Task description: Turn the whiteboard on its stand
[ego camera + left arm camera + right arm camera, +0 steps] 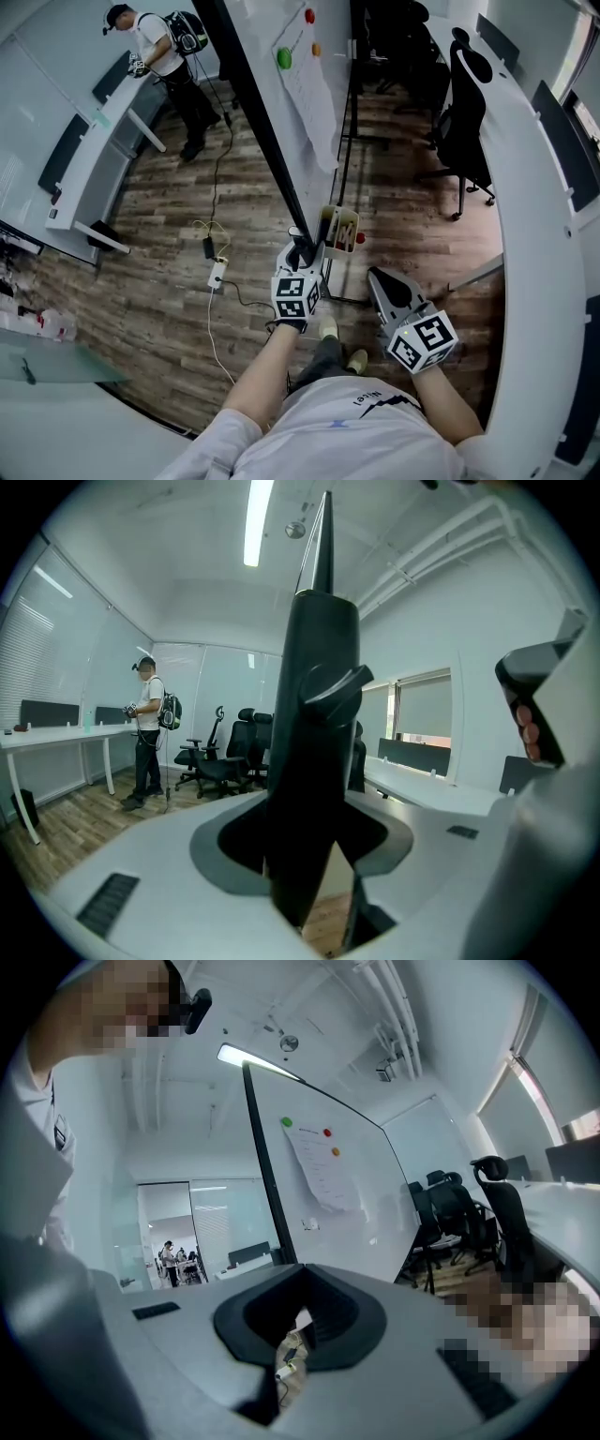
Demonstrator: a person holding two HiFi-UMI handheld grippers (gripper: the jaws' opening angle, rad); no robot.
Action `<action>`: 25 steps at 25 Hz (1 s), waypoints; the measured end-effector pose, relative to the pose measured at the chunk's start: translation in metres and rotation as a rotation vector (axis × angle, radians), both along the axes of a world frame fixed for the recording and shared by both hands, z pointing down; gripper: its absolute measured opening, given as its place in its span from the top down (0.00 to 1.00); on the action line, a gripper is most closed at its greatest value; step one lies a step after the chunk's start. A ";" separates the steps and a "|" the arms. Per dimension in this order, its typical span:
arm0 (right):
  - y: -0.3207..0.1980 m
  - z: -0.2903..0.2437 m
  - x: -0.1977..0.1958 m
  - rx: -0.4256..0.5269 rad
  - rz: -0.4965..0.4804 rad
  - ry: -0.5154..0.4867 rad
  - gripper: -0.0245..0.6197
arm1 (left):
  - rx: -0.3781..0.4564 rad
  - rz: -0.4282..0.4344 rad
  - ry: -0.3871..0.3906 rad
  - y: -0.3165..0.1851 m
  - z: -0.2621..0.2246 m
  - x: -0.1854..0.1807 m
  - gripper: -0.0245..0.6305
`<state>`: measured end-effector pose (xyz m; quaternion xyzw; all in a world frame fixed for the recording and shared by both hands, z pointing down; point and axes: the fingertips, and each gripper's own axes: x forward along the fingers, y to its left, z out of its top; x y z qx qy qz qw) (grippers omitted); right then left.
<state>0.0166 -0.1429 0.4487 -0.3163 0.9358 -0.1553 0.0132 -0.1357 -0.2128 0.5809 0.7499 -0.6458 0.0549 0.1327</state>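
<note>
The whiteboard [267, 66] stands upright with a sheet of paper [314, 89] and coloured magnets on it. Its black side frame [262, 131] runs down to my left gripper [300, 251]. In the left gripper view that black frame [314, 742] fills the space between the jaws, and my left gripper [309, 864] is shut on it. My right gripper [380, 278] hangs to the right of the board, level with the left one, touching nothing. In the right gripper view the whiteboard [356, 1213] stands ahead, and my right gripper [300, 1335] is shut and holds nothing.
A pen holder [339, 230] hangs at the board's lower edge. A power strip [217, 274] with cables lies on the wood floor at the left. A person [164, 47] stands at a white desk [94, 155] far left. Black chairs [464, 122] and a long white desk [534, 244] are at the right.
</note>
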 end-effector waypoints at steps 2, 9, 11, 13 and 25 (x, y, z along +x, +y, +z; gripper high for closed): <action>0.001 0.000 0.000 0.000 -0.005 -0.001 0.94 | -0.004 -0.001 -0.001 0.000 0.000 0.000 0.68; 0.005 -0.006 0.003 0.011 -0.005 -0.004 0.94 | -0.030 -0.002 -0.002 0.005 -0.001 -0.001 0.67; 0.005 -0.006 0.003 0.012 -0.004 -0.006 0.94 | -0.044 -0.002 0.001 0.006 -0.001 -0.001 0.67; 0.005 -0.005 0.002 0.010 -0.005 -0.008 0.94 | -0.058 -0.004 -0.003 0.007 -0.001 -0.001 0.67; 0.004 -0.001 -0.007 0.004 -0.028 -0.025 0.94 | -0.092 -0.019 -0.002 0.051 -0.027 -0.001 0.66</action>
